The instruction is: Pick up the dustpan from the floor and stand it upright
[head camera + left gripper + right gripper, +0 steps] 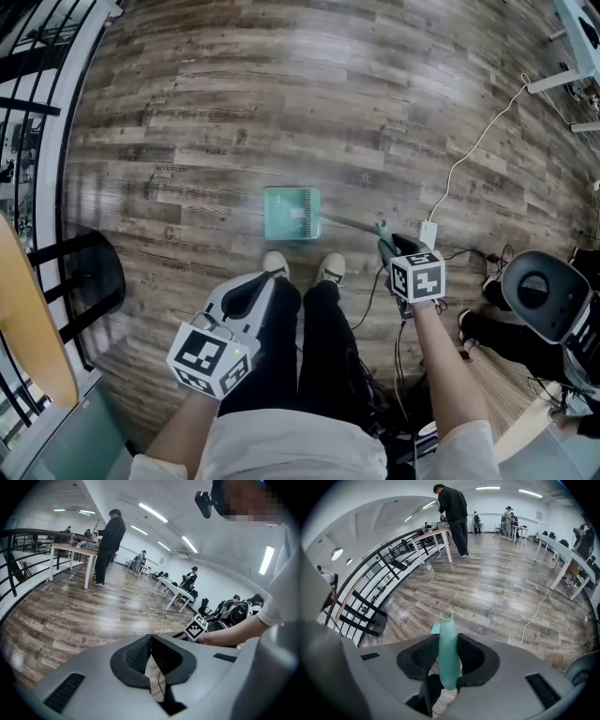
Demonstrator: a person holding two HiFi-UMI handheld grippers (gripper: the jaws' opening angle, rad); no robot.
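Our right gripper (pixel 446 638) clamps the dustpan handle (pixel 448 654); the left gripper (pixel 151 638) sits closed, empty. We raise steadily — pan (pixel 292 213) pivoting on the floor (pixel 281 112).

The teal plastic dustpan (pixel 291 213) sits on the wood-plank floor (pixel 281 94) at 12 o'clock, just ahead of the person's white shoes (pixel 275 263). Its long handle (pixel 352 224) runs back toward 3 o'clock, right in between the right gripper (pixel 386 246) jaws. White cable (pixel 478 150) lies off at 2, black metal chair (pixel 89 272) at 9.
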